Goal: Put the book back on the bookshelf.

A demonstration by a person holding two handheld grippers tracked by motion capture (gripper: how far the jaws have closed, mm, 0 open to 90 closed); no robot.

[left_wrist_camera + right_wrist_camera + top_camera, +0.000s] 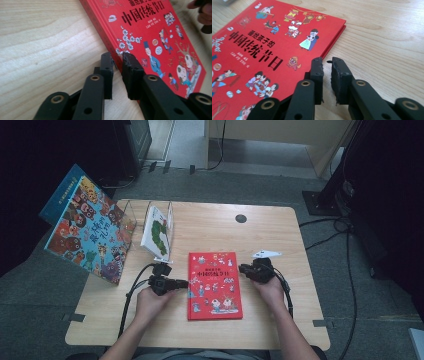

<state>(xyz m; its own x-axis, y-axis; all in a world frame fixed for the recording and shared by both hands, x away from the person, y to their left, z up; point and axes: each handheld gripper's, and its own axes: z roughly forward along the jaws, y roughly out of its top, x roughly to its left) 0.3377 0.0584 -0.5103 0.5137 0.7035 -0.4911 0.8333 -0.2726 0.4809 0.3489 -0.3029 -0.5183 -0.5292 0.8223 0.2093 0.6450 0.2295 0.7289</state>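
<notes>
Basically the red book (215,285) lies flat near the middle of the surface (280,230), closer to the near edge than the far one, long axis running near edge to far edge, cover up, title end toward the far edge. Left gripper (180,283) sits at the book's left long edge, about midway along it; in the left gripper view its jaws straddle that edge of the red book (150,37), a narrow gap between them, one jaw on the wood and one over the cover, not clamped as far as I can tell. Right gripper (243,268) is just off the right long edge, nearer the far right corner of the book; right gripper view shows the jaws nearly together, holding nothing, red book (262,50) edge just beside them. Both about equally near, left one better lined up. Two more books stand in a clear rack (150,225) at the far left corner, well apart
</notes>
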